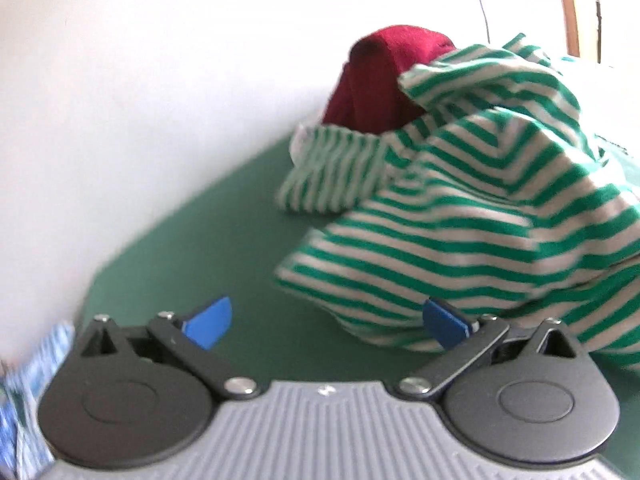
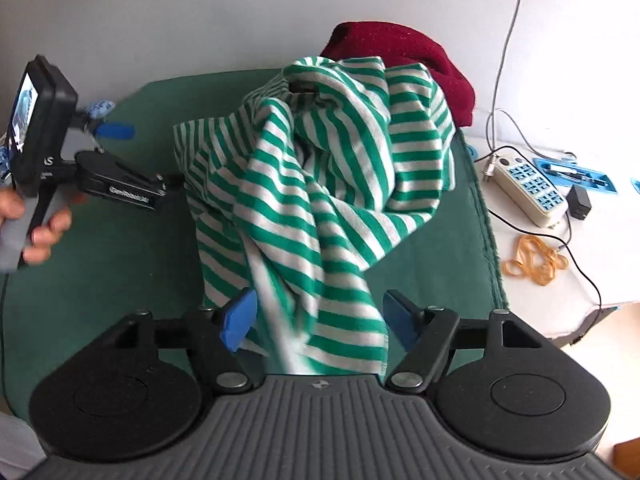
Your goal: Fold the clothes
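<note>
In the right wrist view, at nine o'clock, a person's hand (image 2: 38,224) grips the handle of the left gripper (image 2: 116,130), whose blue fingertips reach toward the heap; in its own view the left gripper's jaws stand spread with nothing between them, over the green cloth (image 1: 224,240) covering the bench. At the centre lies the striped garment (image 2: 320,184), green and white, crumpled in a heap, its lower hem running down to six o'clock between the jaws of the right gripper (image 2: 320,316). Those jaws are spread wide, pads clear of the fabric. At one o'clock a dark red garment (image 2: 404,56) sits behind the heap. At three o'clock, off the cloth, are a power strip (image 2: 532,188) and rubber bands (image 2: 534,260).
</note>
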